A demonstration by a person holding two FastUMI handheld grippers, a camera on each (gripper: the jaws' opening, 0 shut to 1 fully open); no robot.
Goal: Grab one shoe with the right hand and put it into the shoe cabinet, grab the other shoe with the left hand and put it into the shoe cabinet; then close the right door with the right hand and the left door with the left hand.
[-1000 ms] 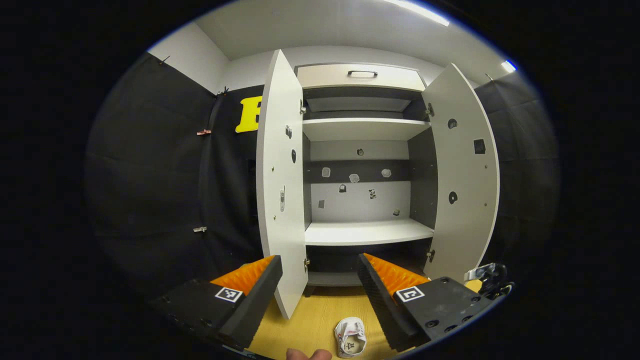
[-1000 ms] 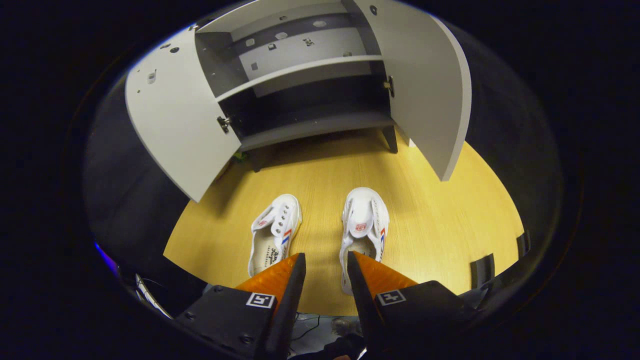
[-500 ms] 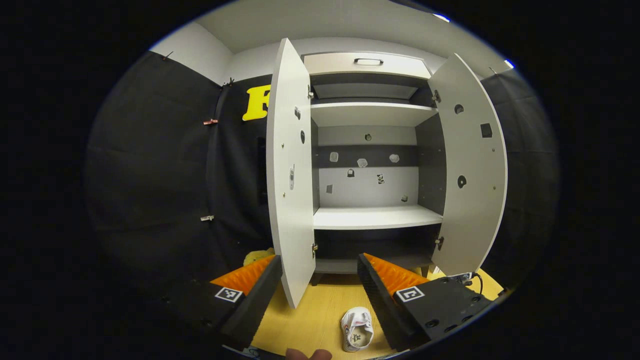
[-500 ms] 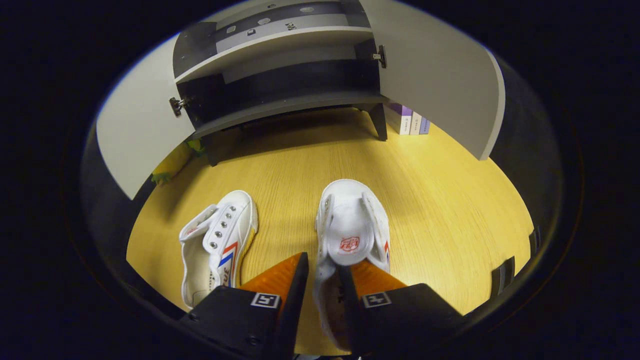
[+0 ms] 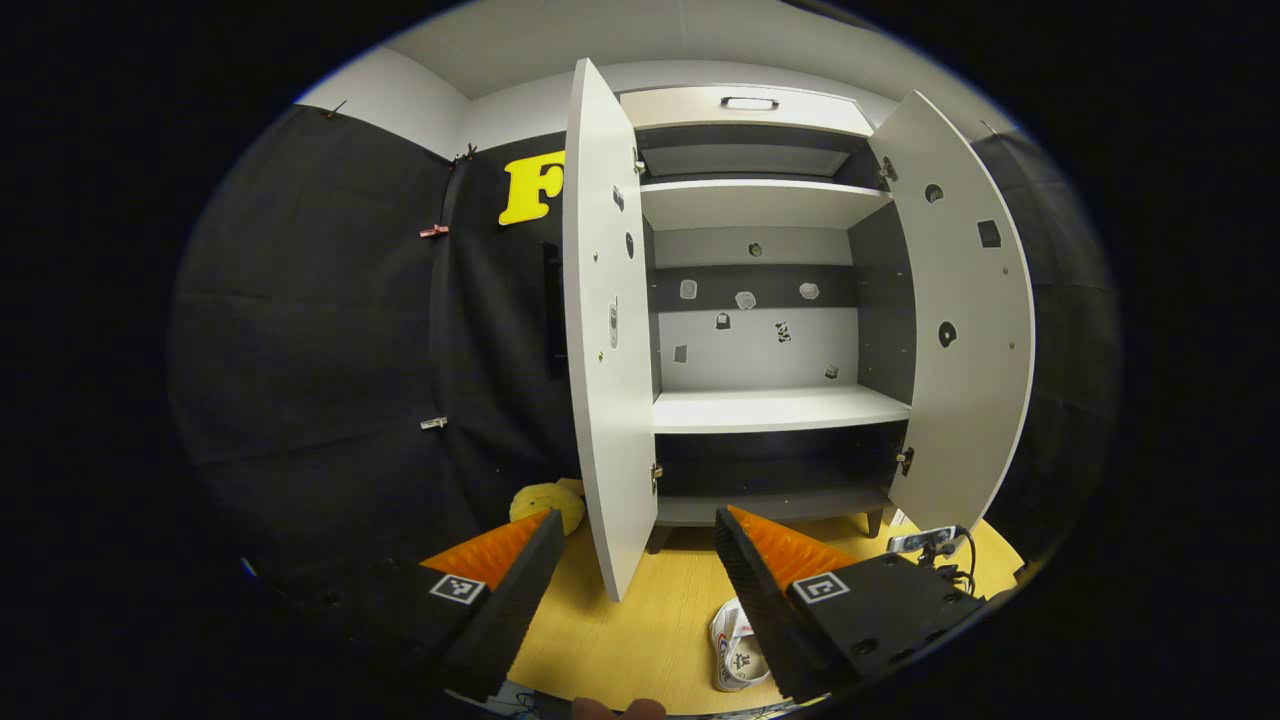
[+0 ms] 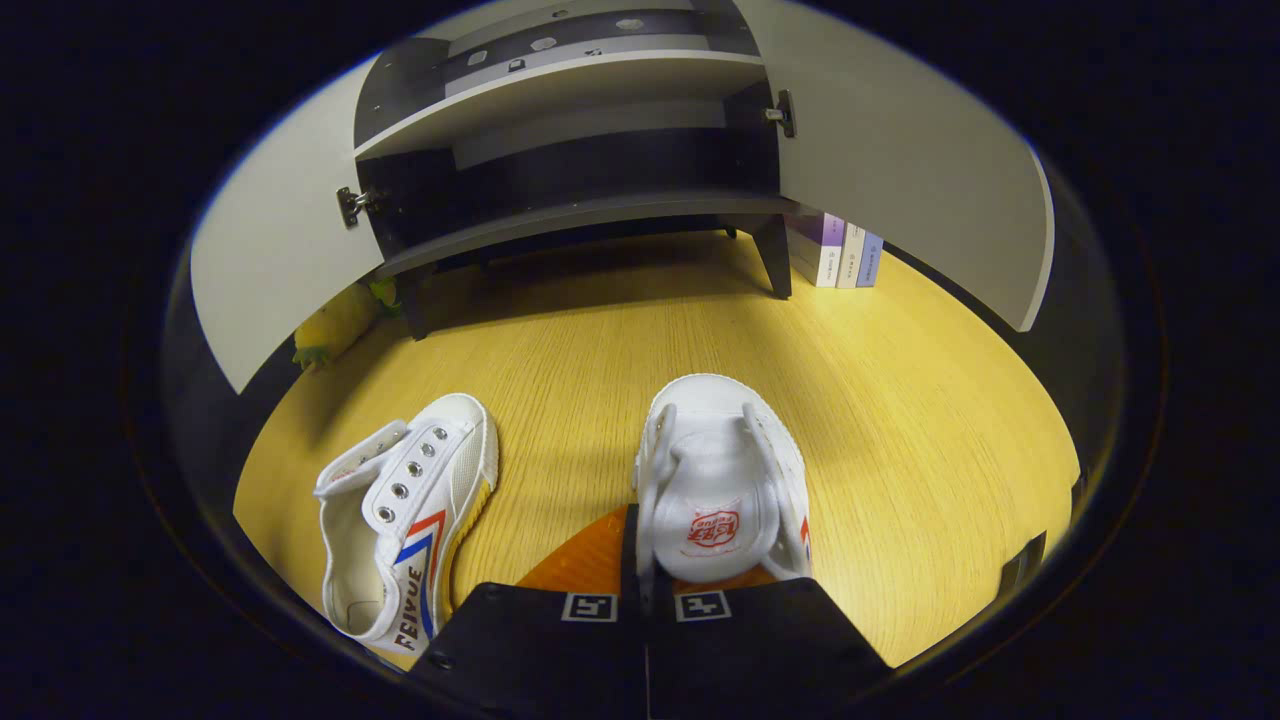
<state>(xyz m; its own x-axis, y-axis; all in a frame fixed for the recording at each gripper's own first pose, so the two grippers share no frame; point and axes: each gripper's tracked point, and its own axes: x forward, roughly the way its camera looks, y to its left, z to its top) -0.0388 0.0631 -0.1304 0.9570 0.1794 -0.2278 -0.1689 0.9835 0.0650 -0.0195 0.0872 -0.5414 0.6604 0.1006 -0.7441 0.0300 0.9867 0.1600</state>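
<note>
Pale wooden floor (image 6: 900, 420). Two white shoes side by side on it: left shoe (image 6: 405, 520) and right shoe (image 6: 720, 480), toes toward the shoe cabinet (image 6: 570, 210) standing on short legs. Yellow plush toy (image 6: 335, 322) by its left, books (image 6: 840, 255) upright at its right.

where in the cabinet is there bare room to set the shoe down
The white middle shelf is bare between both open doors; so is the dark bottom shelf. Floor between the shoes is free. Crowded: books beside the right leg, yellow toy by the left door.
</note>
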